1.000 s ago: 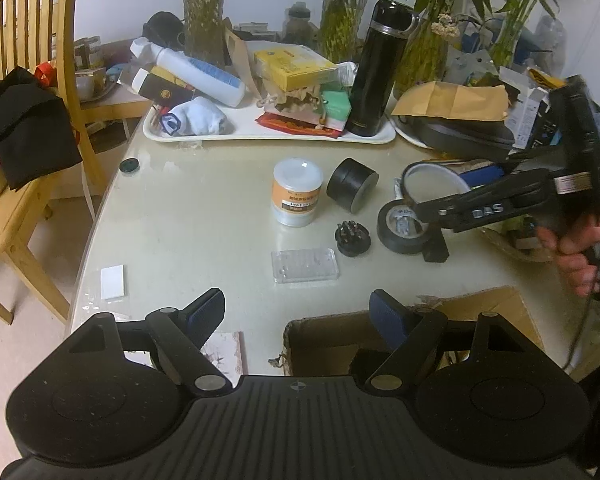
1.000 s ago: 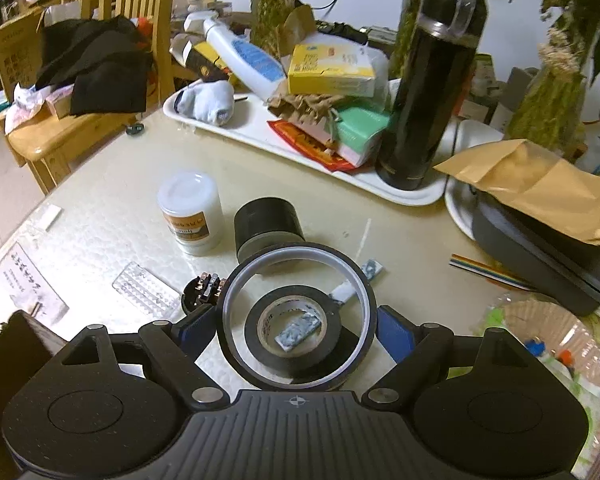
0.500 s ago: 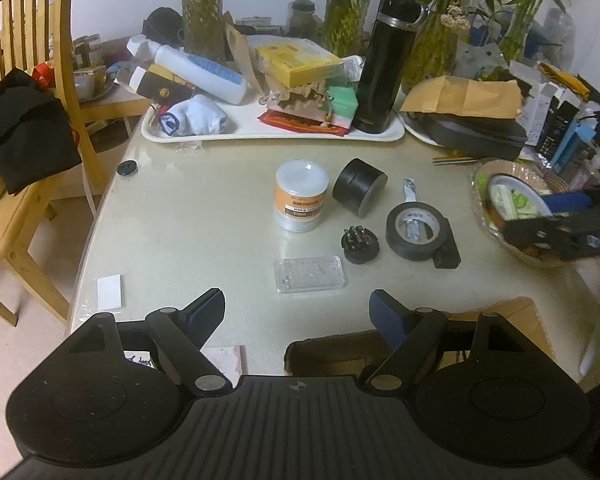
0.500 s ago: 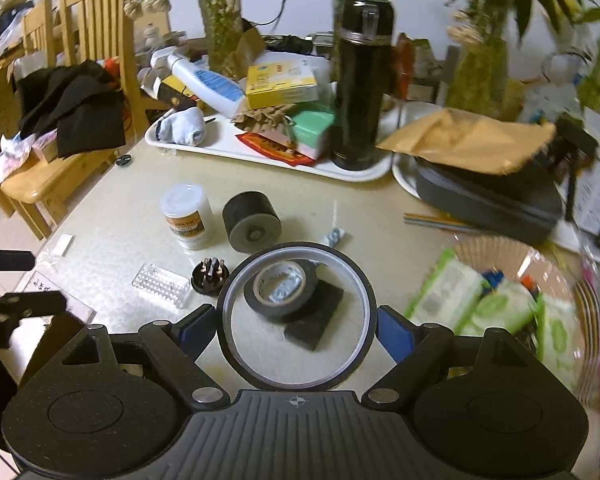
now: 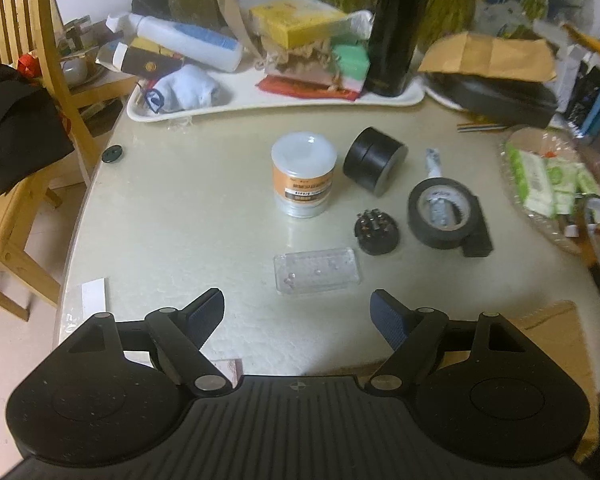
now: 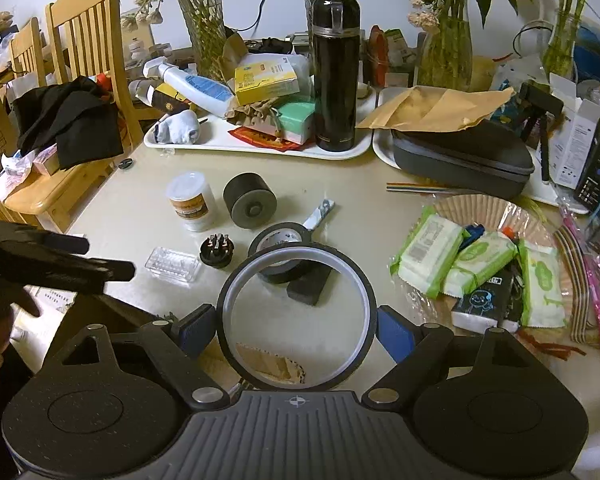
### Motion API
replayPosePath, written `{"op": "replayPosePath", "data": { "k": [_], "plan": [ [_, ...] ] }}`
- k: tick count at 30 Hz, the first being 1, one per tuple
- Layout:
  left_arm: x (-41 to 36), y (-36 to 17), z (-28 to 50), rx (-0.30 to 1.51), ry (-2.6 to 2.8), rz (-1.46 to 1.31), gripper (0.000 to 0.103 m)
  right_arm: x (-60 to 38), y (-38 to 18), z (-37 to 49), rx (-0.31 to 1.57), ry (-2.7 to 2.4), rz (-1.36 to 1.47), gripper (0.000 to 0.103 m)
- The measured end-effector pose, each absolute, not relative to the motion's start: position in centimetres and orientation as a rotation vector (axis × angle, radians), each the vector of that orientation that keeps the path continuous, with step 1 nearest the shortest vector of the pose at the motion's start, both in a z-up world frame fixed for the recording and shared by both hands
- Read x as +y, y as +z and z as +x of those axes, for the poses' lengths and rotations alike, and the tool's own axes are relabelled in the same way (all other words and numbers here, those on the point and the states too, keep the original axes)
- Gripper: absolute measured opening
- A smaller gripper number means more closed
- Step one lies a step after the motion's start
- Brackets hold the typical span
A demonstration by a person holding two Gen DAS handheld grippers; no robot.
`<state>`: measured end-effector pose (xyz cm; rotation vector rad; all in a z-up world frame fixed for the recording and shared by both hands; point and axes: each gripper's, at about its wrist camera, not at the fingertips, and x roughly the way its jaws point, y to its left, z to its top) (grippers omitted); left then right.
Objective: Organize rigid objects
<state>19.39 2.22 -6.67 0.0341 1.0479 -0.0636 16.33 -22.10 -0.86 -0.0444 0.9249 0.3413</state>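
The right gripper (image 6: 296,326) is pinching a thin ring (image 6: 296,384) between its fingers, holding it above the surface (image 6: 140,216), near the box (image 6: 268,364) at the near edge; the left gripper (image 5: 296,316) is hanging spread and empty short of the clear case (image 5: 316,270); the carry step seems to be in hand; next, the ring probably needs lowering into the box before the fingers let go, while tape (image 5: 440,212), jar (image 5: 304,172) and plug (image 5: 376,230) are waiting
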Motion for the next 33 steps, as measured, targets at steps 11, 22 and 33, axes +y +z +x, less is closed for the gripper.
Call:
{"op": "replayPosePath", "data": {
  "k": [11,22,33],
  "plan": [
    [1.5,-10.1,23.6,1.171,-0.03,-0.009,0.082,-21.9,-1.4,16.5,0.941,0.34,-0.052,0.087],
    [-0.2,-11.5,26.5,1.242,0.024,0.005,0.082,-22.0,-1.5,16.6,0.948,0.349,-0.042,0.087],
    [0.0,-12.7,27.5,1.273,0.069,-0.015,0.072,-22.2,-1.4,16.7,0.946,0.348,-0.031,0.087]
  ]
}}
